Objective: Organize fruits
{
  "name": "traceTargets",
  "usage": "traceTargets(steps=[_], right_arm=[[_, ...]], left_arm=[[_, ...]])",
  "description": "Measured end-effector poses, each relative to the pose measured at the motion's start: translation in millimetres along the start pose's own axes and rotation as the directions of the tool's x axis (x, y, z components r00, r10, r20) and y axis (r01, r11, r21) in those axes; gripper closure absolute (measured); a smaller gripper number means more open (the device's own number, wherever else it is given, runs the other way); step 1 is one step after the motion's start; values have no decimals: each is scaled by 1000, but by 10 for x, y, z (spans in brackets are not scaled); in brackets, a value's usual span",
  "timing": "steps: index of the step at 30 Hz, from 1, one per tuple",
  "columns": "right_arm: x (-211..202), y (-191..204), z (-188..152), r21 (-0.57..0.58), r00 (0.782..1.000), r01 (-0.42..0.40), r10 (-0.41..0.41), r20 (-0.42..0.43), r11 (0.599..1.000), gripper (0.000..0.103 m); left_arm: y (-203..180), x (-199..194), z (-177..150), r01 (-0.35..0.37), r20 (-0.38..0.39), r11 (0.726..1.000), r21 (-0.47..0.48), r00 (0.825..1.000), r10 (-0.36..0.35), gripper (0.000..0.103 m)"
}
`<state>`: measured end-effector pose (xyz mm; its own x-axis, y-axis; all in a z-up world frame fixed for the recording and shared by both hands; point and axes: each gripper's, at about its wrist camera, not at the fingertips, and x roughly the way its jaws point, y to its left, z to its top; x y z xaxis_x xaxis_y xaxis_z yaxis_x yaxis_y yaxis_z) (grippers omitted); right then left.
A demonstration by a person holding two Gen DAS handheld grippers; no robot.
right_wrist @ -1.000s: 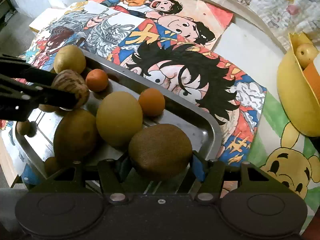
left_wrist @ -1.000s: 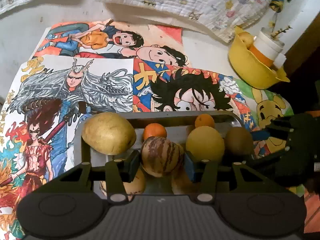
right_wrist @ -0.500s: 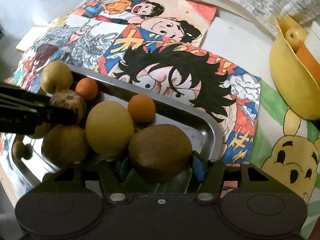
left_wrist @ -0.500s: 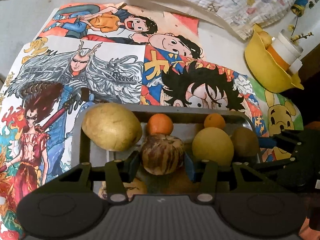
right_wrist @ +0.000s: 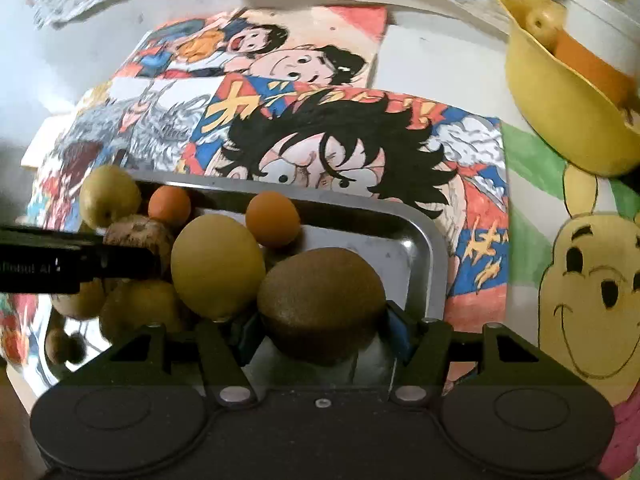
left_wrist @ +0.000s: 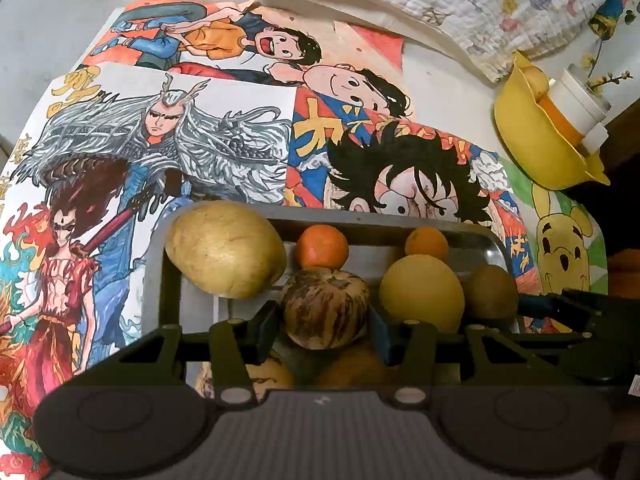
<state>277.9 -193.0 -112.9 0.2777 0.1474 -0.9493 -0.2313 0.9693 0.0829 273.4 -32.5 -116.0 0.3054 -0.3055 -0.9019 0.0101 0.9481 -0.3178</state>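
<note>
My left gripper (left_wrist: 322, 326) is shut on a brown striped fruit (left_wrist: 325, 309) and holds it above a metal tray (left_wrist: 160, 280). My right gripper (right_wrist: 316, 330) is shut on a brown kiwi (right_wrist: 320, 304) over the tray's right end (right_wrist: 434, 256). The kiwi also shows in the left wrist view (left_wrist: 491, 293), and the striped fruit in the right wrist view (right_wrist: 138, 234). In the tray lie a large yellow pear (left_wrist: 224, 248), a yellow round fruit (left_wrist: 420, 292) and two small oranges (left_wrist: 322, 248) (left_wrist: 426, 243). More fruit lies hidden under the grippers.
Cartoon drawings (left_wrist: 200, 144) cover the table under the tray. A yellow bowl (left_wrist: 536, 148) with a small yellow fruit (right_wrist: 540, 24) and a white-and-orange container (left_wrist: 576, 108) stands at the far right. A quilted printed cloth (left_wrist: 460, 4) lies along the back.
Both grippers have risen and pulled back a little with their fruit held. The right wrist view has swung so the yellow bowl sits nearer the upper right.
</note>
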Motion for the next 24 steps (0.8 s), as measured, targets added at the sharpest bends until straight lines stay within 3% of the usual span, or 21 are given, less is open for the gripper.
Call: traceTargets(steps=[4, 8, 11, 18, 24], right_arm=[[-6, -11, -24, 37, 1000, -3, 2, 11, 999, 38], [-17, -21, -46, 55, 1000, -8, 7, 19, 998, 38], [-33, -19, -59, 67, 1000, -11, 10, 20, 998, 37], [-97, -4, -110, 133, 999, 7, -11, 32, 991, 31], [-276, -3, -171, 197, 996, -3, -13, 84, 980, 21]], left_arm=[[6, -12, -2, 4, 1, 1000, -8, 1000, -4, 47], [14, -39, -4, 7, 2, 1000, -16, 1000, -7, 34], [32, -45, -11, 6, -5, 1000, -28, 1000, -6, 31], [43, -111, -45, 9, -15, 1000, -28, 1000, -10, 19], [62, -244, -64, 3, -16, 999, -38, 1000, -3, 11]])
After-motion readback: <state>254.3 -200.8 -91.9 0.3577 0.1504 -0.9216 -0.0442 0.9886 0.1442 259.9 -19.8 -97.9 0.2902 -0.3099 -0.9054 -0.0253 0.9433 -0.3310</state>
